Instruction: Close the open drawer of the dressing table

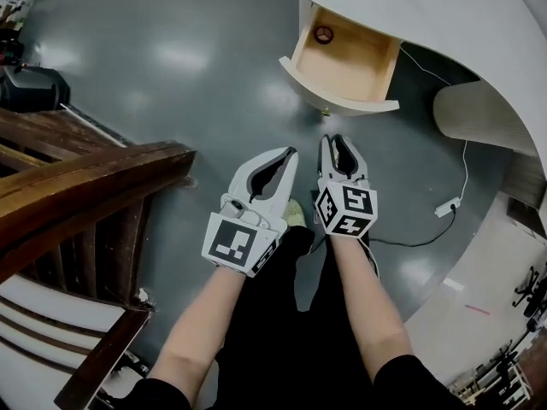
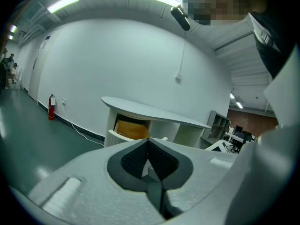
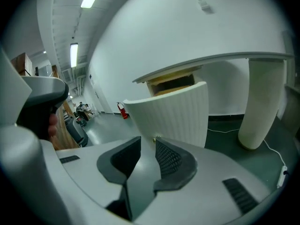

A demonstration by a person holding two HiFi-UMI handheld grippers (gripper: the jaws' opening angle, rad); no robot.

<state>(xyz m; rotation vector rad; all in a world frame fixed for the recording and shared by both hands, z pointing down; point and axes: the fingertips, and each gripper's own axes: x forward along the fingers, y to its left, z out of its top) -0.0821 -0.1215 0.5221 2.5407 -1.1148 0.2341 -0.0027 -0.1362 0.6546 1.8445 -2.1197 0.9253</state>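
Observation:
The dressing table (image 1: 427, 7) is white with a curved top. Its drawer (image 1: 342, 99) stands pulled out, showing a wooden inside with a small dark ring (image 1: 323, 34) in one corner. A small brass knob (image 3: 155, 138) sits low on the ribbed white drawer front (image 3: 173, 114). My right gripper (image 1: 338, 141) is open and empty just short of that front, with the knob showing beyond its tips (image 3: 148, 139). My left gripper (image 1: 291, 152) hangs beside it to the left, shut with nothing held. In the left gripper view, the left gripper (image 2: 148, 140) points at the drawer (image 2: 131, 128) from farther back.
A dark wooden chair (image 1: 85, 195) stands close on the left. The table's white pedestal leg (image 1: 479, 114) rises right of the drawer, with a white cable and plug block (image 1: 446, 206) on the grey floor near it. A fire extinguisher (image 2: 51, 112) stands by the far wall.

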